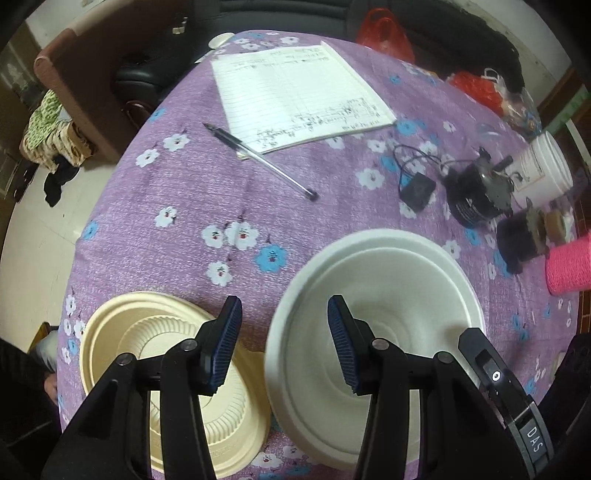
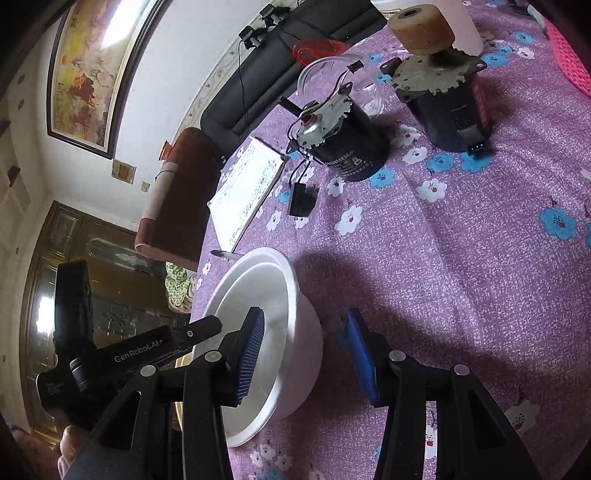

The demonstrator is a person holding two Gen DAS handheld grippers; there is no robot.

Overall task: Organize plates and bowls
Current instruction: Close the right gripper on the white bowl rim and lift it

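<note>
A white bowl [image 1: 376, 288] sits on the purple flowered tablecloth [image 1: 221, 192], with a cream bowl [image 1: 110, 332] stacked in a cream plate beside it on the left. My left gripper [image 1: 284, 332] is open, hovering above the gap between the two, its right finger over the white bowl's near-left rim. In the right wrist view my right gripper [image 2: 306, 350] is open and straddles the right wall of the white bowl [image 2: 258, 295], one finger inside, one outside.
A lined notepad [image 1: 295, 96] and a pen [image 1: 258, 162] lie further back. Two black motors [image 2: 343, 147] [image 2: 439, 96], a small black adapter [image 1: 417, 192], a white jar [image 1: 543, 170] and pink yarn [image 1: 569, 269] stand at the right. Red bags [image 1: 384, 33] are at the far edge.
</note>
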